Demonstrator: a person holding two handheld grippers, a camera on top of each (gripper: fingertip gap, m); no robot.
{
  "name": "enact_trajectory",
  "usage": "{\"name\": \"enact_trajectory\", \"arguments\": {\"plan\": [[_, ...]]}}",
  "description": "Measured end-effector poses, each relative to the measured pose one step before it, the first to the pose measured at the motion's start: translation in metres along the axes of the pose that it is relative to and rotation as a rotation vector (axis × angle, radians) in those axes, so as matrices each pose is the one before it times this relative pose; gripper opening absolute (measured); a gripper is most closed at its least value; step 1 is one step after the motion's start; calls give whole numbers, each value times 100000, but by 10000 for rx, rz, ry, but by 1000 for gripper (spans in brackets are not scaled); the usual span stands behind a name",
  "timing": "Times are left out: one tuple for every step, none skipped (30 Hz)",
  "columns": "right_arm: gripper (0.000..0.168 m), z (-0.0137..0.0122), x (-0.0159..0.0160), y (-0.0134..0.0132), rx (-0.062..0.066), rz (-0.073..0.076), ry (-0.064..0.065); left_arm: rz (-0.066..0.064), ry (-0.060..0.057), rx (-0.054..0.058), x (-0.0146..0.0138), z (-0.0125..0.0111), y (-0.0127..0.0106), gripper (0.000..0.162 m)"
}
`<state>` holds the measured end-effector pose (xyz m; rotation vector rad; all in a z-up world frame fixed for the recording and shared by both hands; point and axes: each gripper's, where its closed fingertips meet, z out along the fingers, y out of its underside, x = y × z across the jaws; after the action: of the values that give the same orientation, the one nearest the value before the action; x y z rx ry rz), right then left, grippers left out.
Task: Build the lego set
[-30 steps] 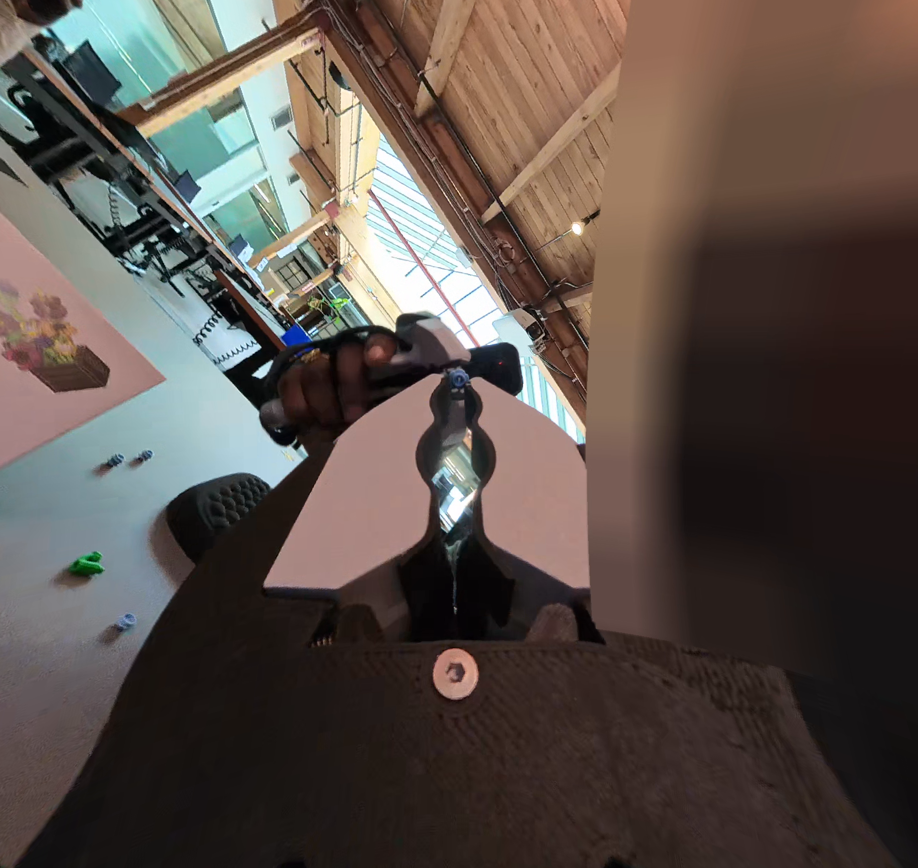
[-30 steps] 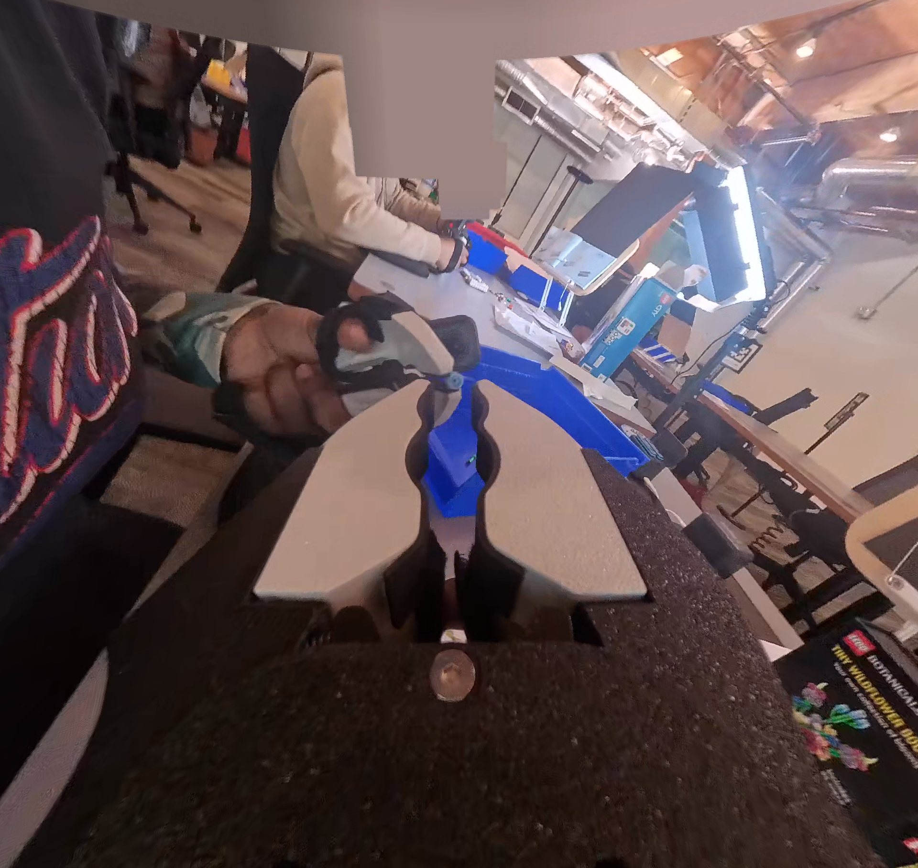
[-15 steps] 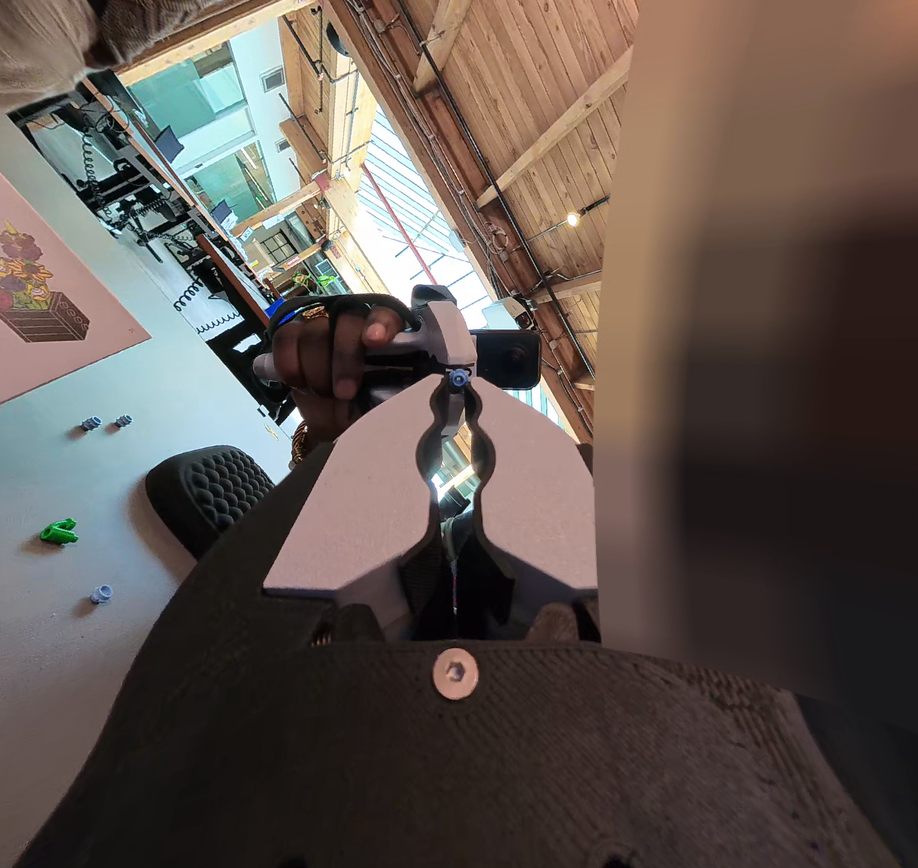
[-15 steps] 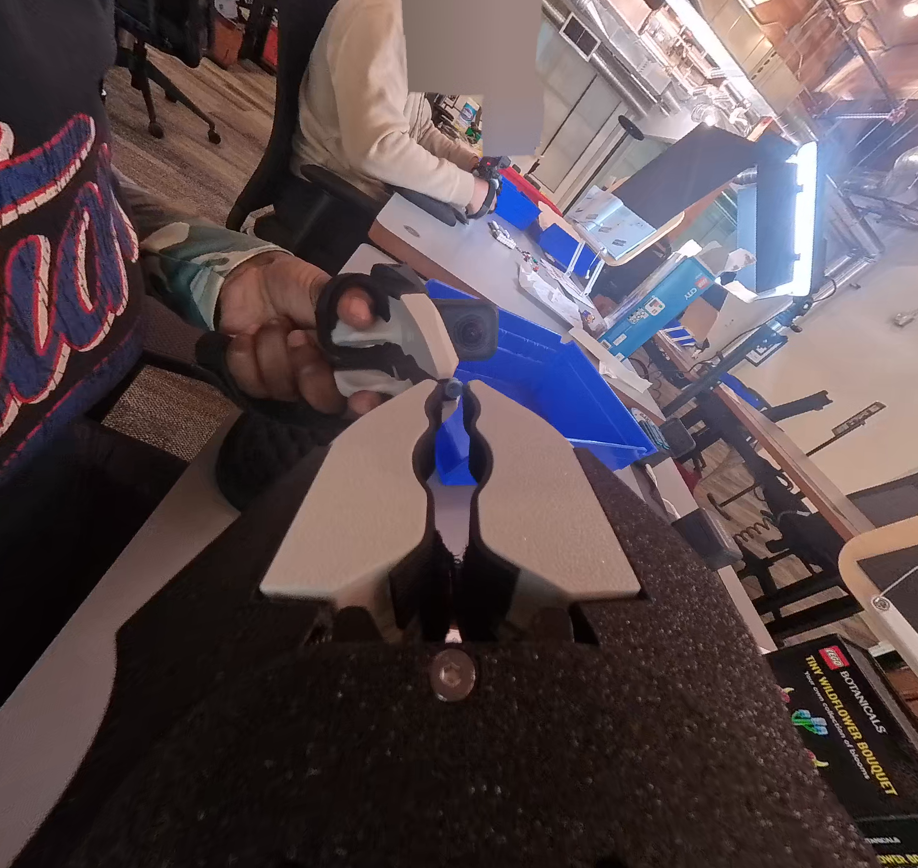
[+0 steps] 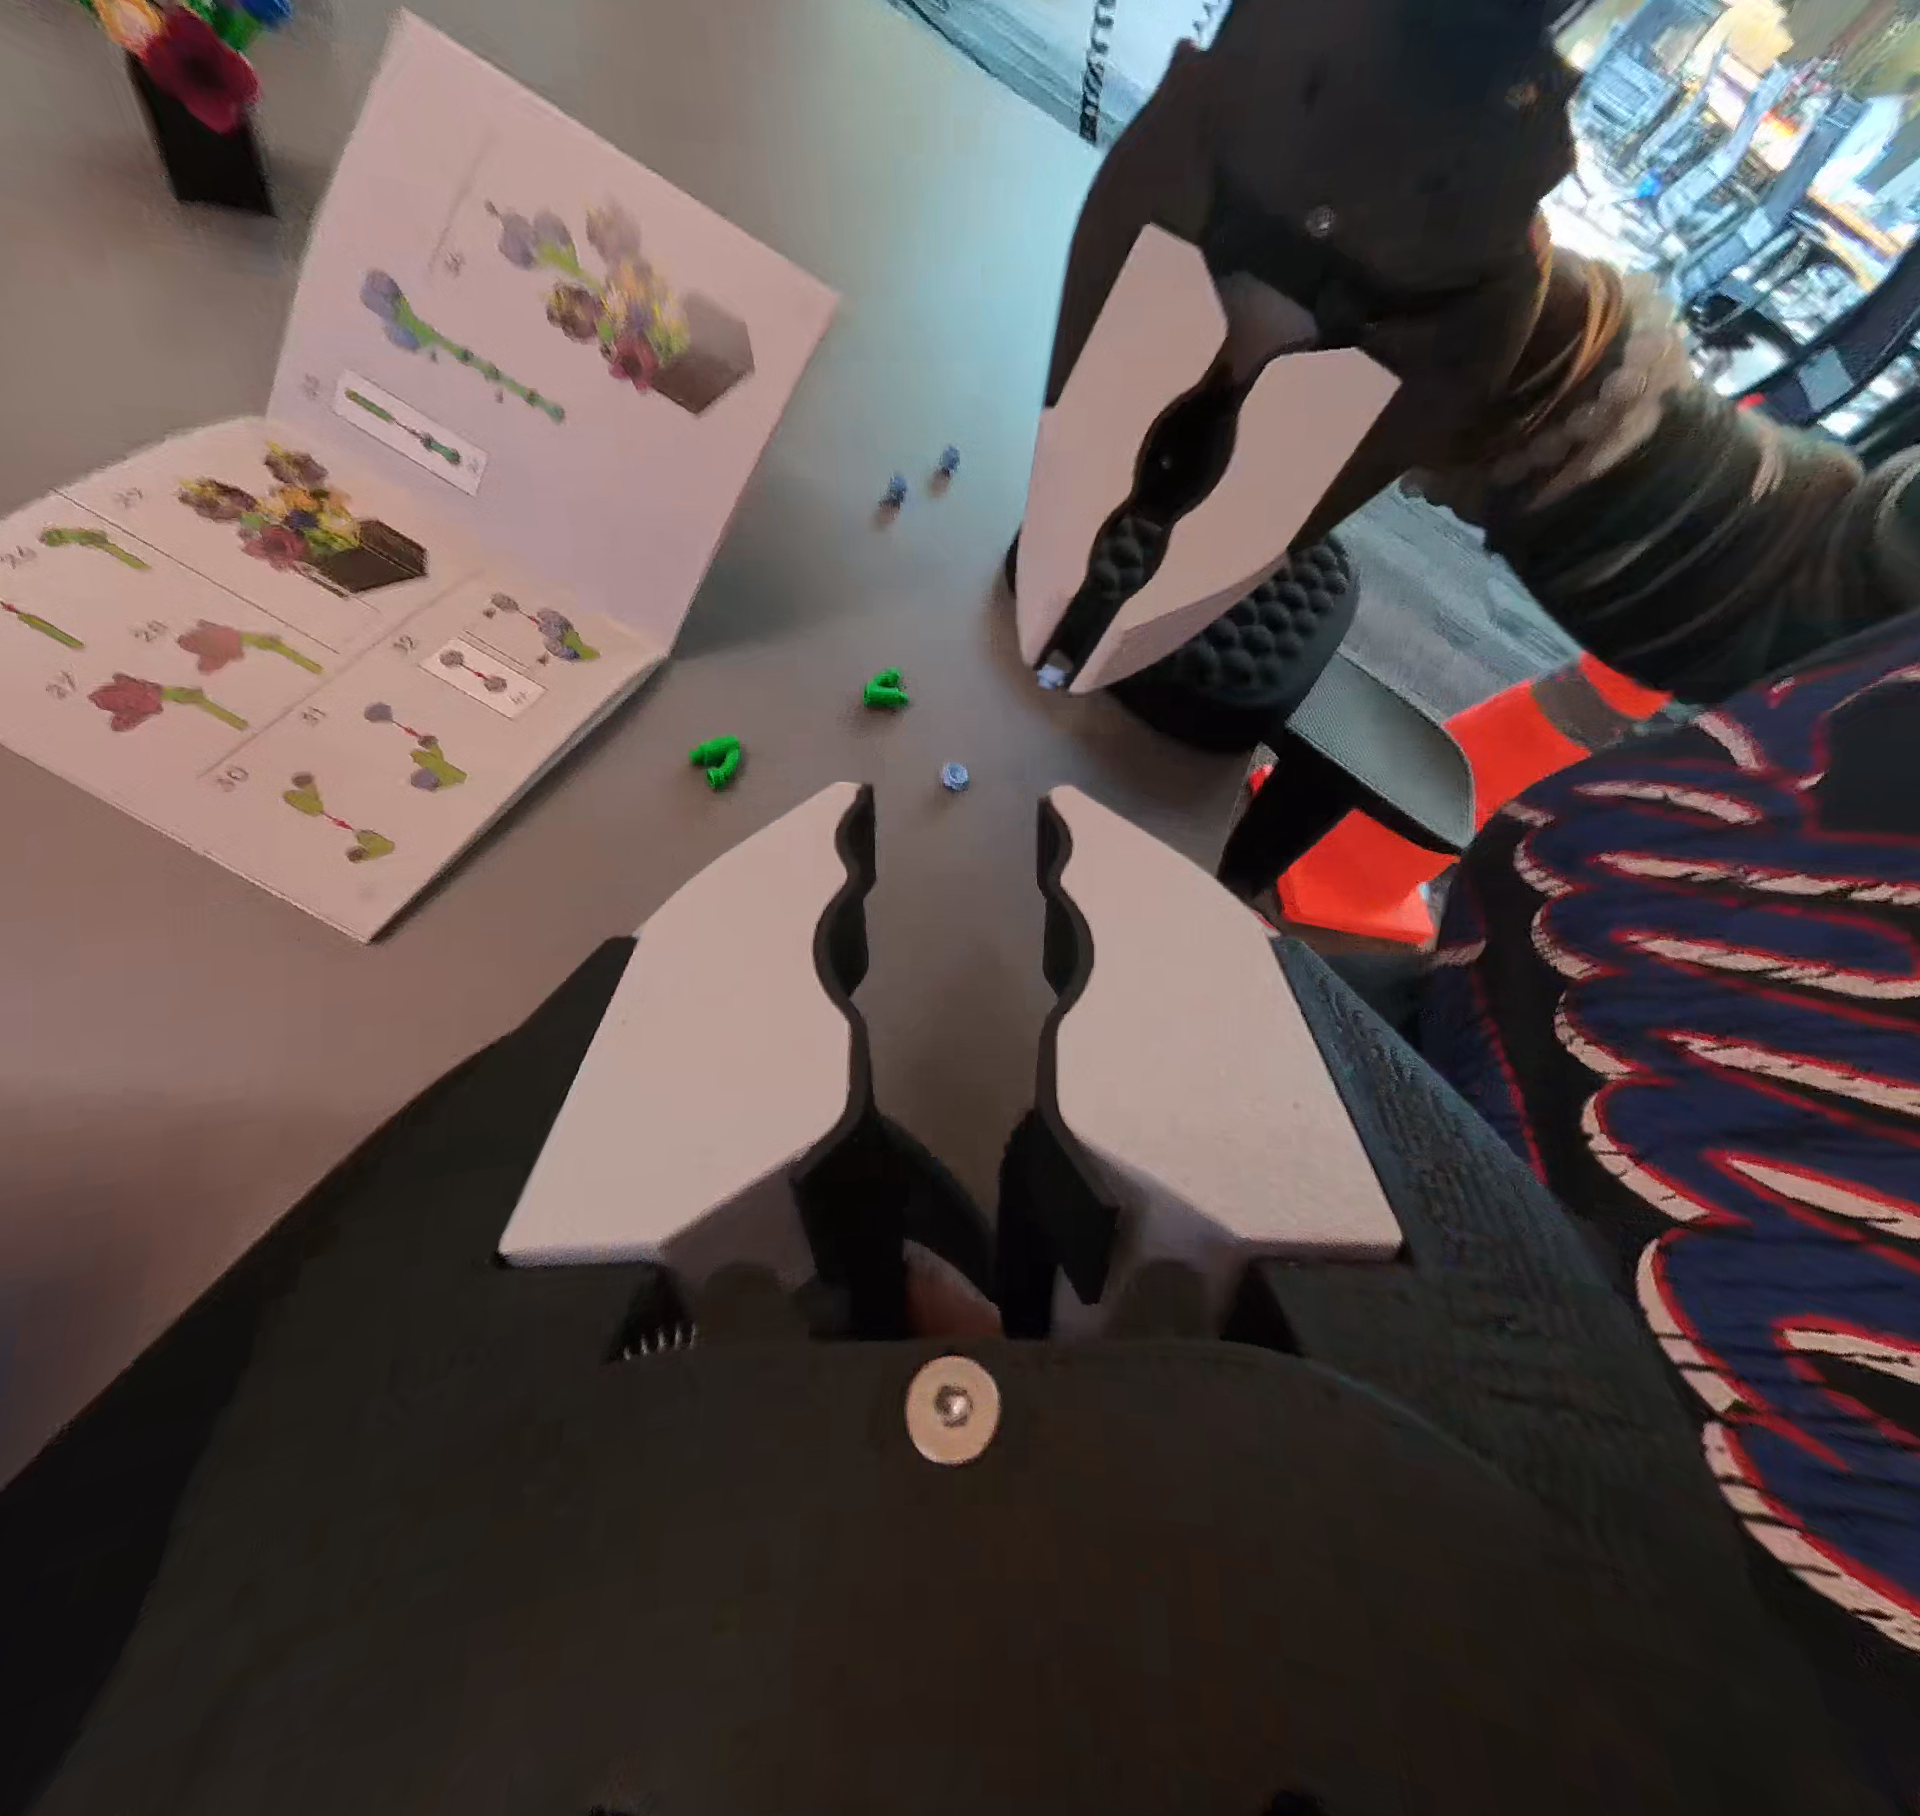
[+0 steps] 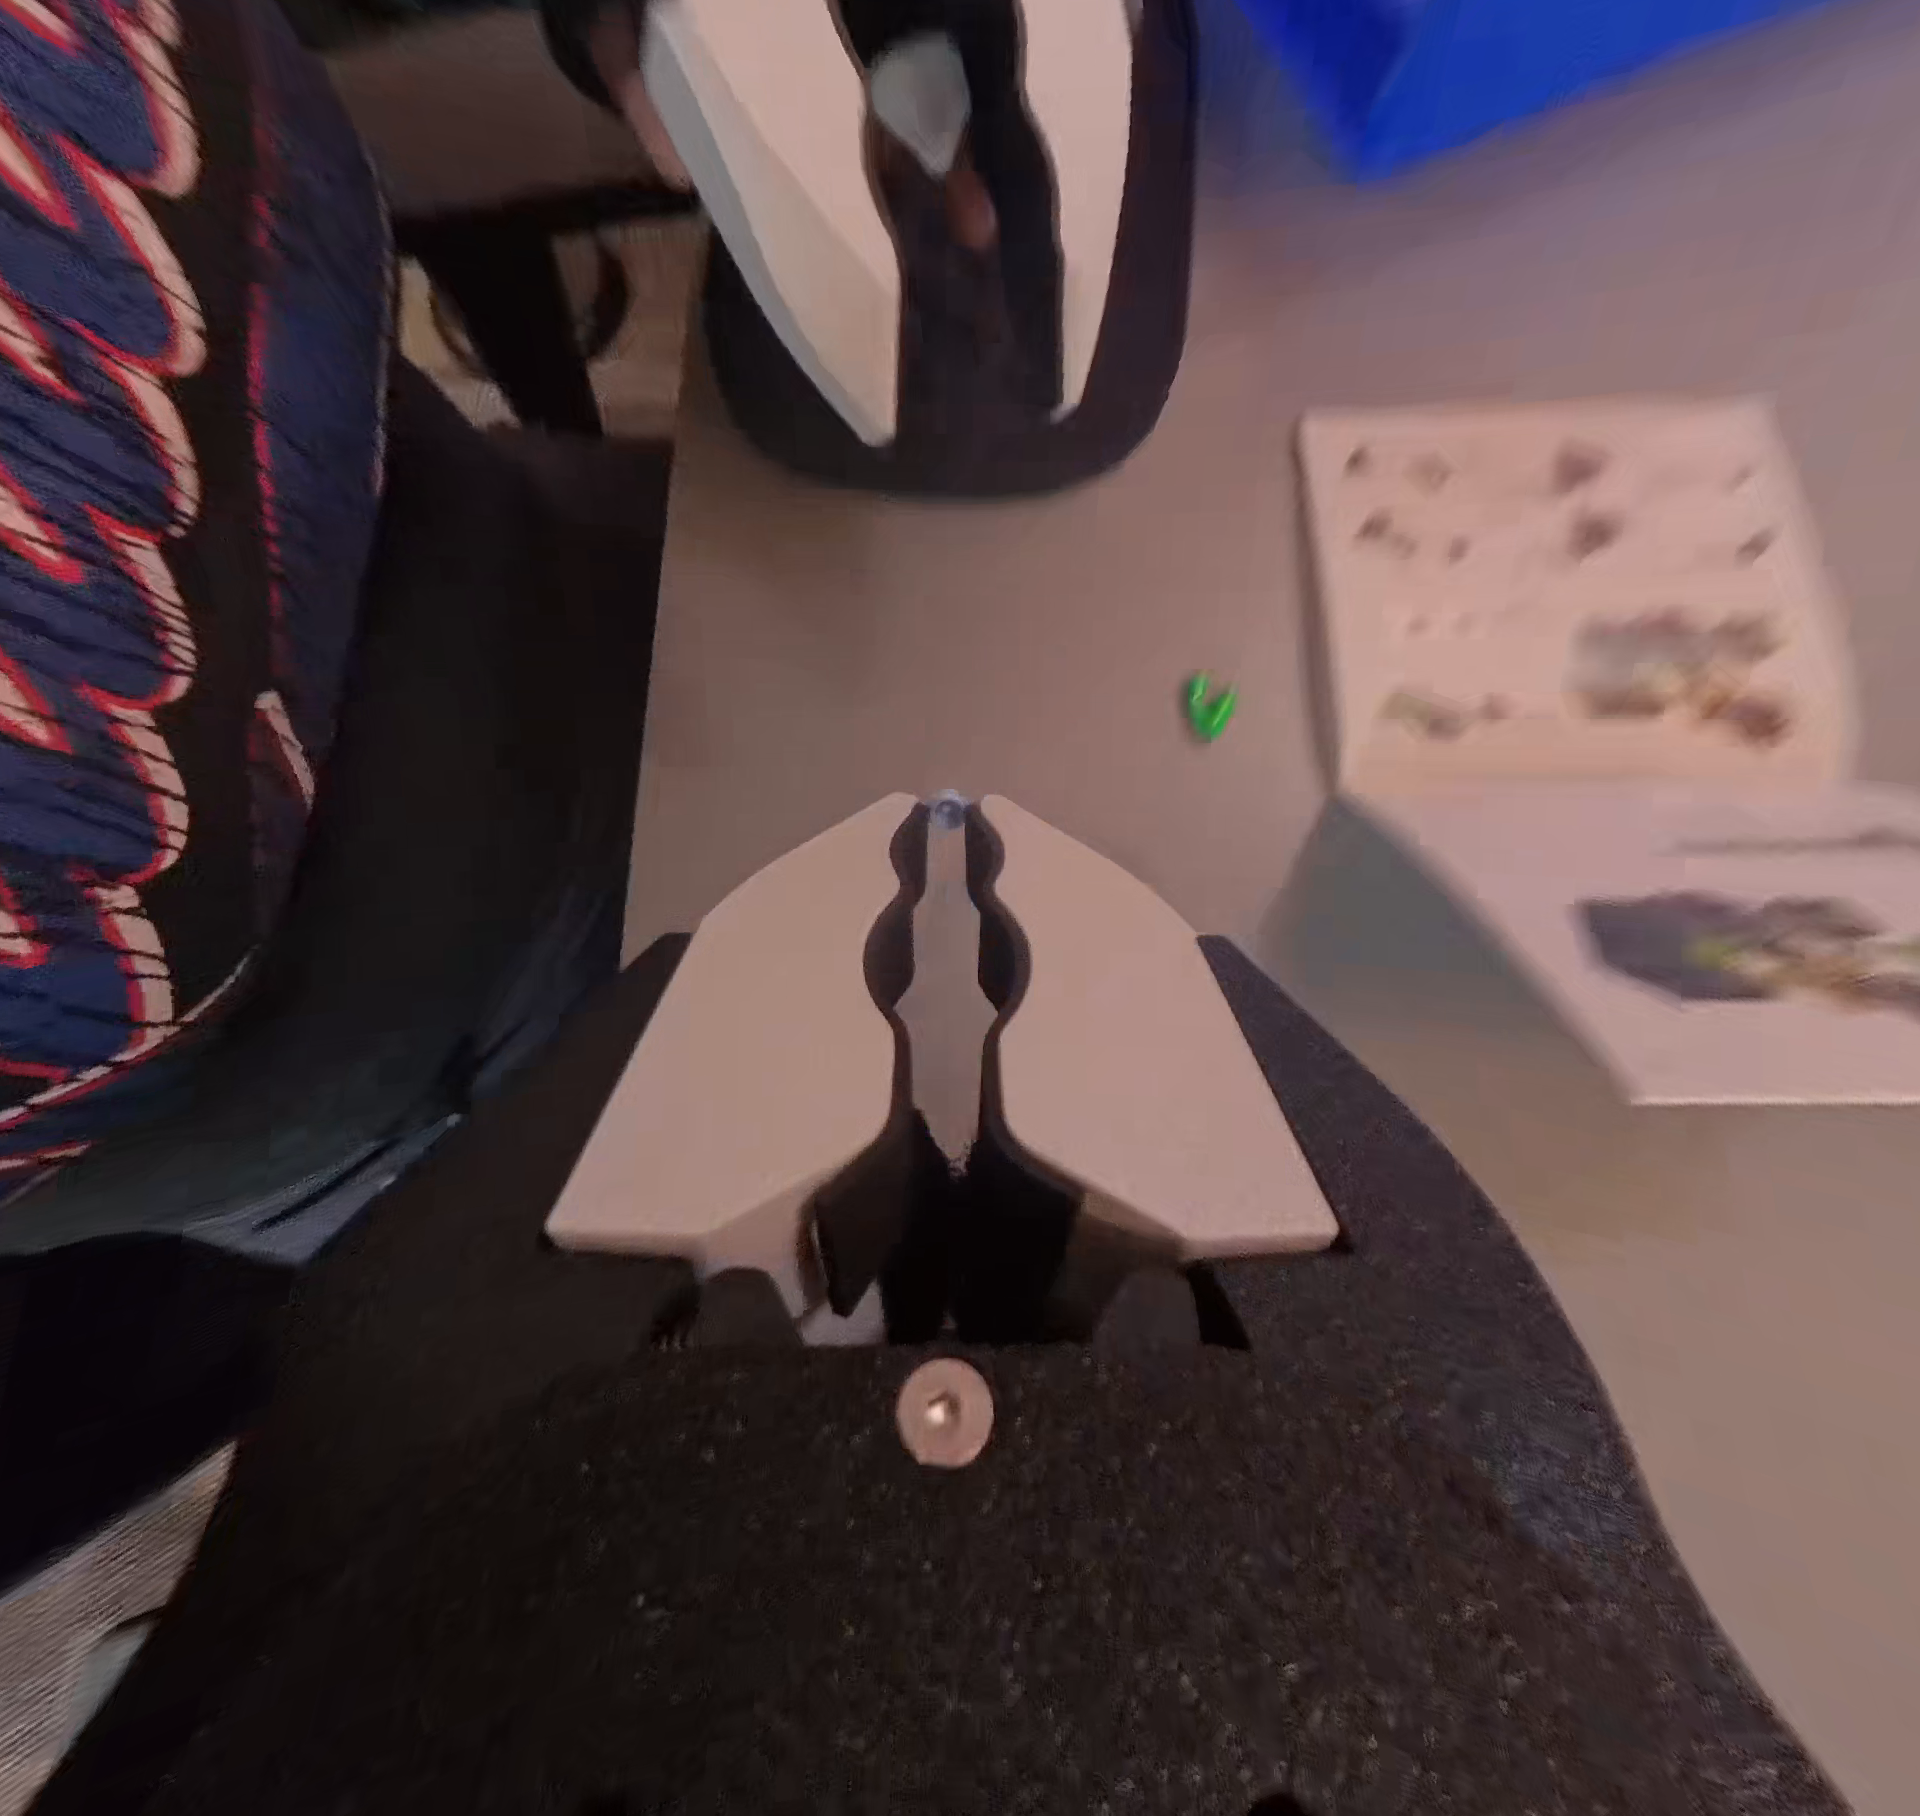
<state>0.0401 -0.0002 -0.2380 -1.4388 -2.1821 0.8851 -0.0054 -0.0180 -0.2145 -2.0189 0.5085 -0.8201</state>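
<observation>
Left gripper (image 5: 954, 810): its 2 pale fingers stand clearly apart over the grey table (image 5: 156, 1039), with nothing between them. In the right wrist view it shows at the top, blurred, tips pointing down at the table.

Right gripper (image 6: 948, 810): fingers drawn nearly together, pinching a small pale blue round piece (image 6: 947, 811) at the very tips. The left wrist view shows it coming down from the upper right, tips at or just above the table, the pale piece showing between them, just in front of a black dimpled pad (image 5: 1257, 613).

Loose piece in front: 1 small blue-grey round stud (image 5: 955, 776) lies on the table just ahead of the gap between the left fingers.

Green pieces: 2 small bright green parts lie apart on the table, one (image 5: 717, 756) near the booklet corner, the other (image 5: 885, 691) closer to the right gripper.

Far studs: 2 more small blue-grey pieces (image 5: 920, 476) sit close together farther up the table.

Instruction booklet (image 5: 343, 561): open, its far page tilted up, left of the loose parts, showing coloured flower drawings.

Finished model: a built flower bouquet in a dark box (image 5: 177, 52) stands at the table's far left corner, blurred.

Blue bin (image 6: 1558, 10): at the top right of the right wrist view, heavily blurred.

Person: a dark garment with red-and-white-edged blue lettering (image 5: 1714, 1091) fills the right edge of the left wrist view.
</observation>
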Motion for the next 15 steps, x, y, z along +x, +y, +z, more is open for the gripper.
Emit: {"name": "enact_trajectory", "arguments": {"plan": [[7,508,-239,771,-450,380,-131,-56,170,-111,104,286,459,30],[7,443,-115,518,-348,284,-60,-101,87,-79,-104,265,416,31],[7,343,29,392,-325,203,33,-169,17,-113,-198,196,370,31],[7,260,180,339,-359,164,129,-157,87,-61,-41,41,113,32],[7,225,170,303,-401,139,126,-30,107,70,64,-54,-99,32],[7,201,122,282,-450,91,120,13,80,77,47,-77,-84,33],[7,174,13,157,-412,28,69,-21,98,10,58,-25,33,33],[7,151,-43,-1,-319,11,36,-47,93,-45,34,34,110,33],[7,107,-56,-91,-244,3,23,-51,35,-76,-20,59,137,33],[7,71,8,-120,-188,6,54,-17,33,-77,-2,84,112,33],[7,36,123,-41,-188,5,107,18,45,-85,45,82,113,33],[7,51,153,40,-184,-9,115,25,42,-91,47,82,111,33],[7,60,178,75,-159,-2,122,9,33,-78,29,79,103,33],[7,94,95,106,-144,-22,72,1,29,-51,25,50,65,33],[7,113,46,74,-111,-43,43,1,34,-30,19,25,51,33]]}}
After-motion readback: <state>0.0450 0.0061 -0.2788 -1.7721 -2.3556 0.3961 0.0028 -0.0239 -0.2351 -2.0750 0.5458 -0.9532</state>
